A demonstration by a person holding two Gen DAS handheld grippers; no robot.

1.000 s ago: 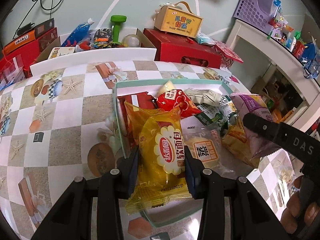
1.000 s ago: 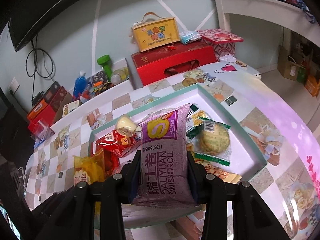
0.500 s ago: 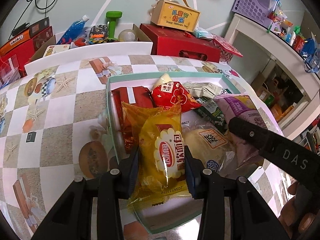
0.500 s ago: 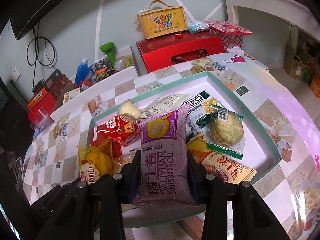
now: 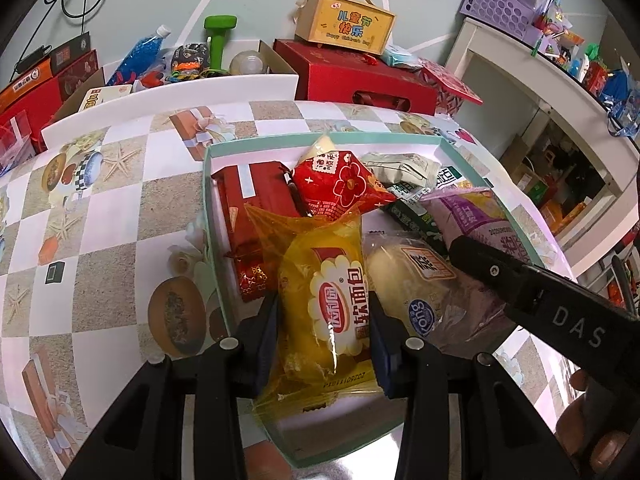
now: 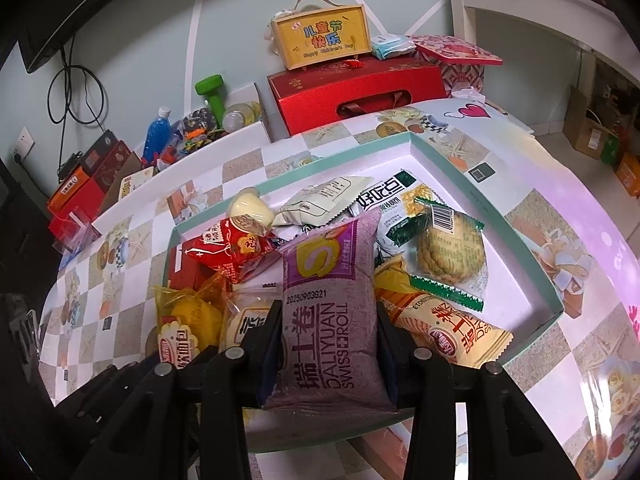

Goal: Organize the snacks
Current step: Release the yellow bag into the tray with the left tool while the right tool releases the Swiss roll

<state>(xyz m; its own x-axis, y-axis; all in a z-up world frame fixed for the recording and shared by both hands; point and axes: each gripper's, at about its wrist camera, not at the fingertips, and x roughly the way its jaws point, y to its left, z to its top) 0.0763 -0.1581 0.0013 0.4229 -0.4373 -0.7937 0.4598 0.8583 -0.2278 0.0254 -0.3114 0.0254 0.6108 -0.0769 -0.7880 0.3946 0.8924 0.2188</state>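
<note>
A teal-rimmed white tray [image 5: 212, 240] [image 6: 544, 280] on the checkered table holds several snack packs. My left gripper [image 5: 322, 320] is shut on a yellow soft-bread pack [image 5: 324, 300], held over the tray's near left part. My right gripper [image 6: 328, 328] is shut on a purple Swiss roll pack [image 6: 328, 300], held over the tray's near middle; it shows in the left wrist view [image 5: 472, 216] beside the yellow pack. In the tray lie a red flower pack [image 5: 344, 188], a red box [image 5: 256, 200], a round biscuit pack [image 6: 448, 256] and an orange pack [image 6: 452, 328].
Behind the table stand a red gift box [image 5: 360, 76], a yellow handled box [image 5: 344, 24], a green dumbbell [image 5: 218, 36], a blue bottle [image 5: 140, 52] and small cartons. A white shelf [image 5: 540, 72] with a purple basket stands at the right.
Both grippers have moved lower and closer over the tray with their packs still held. The snacks in the tray look larger and nearer.
</note>
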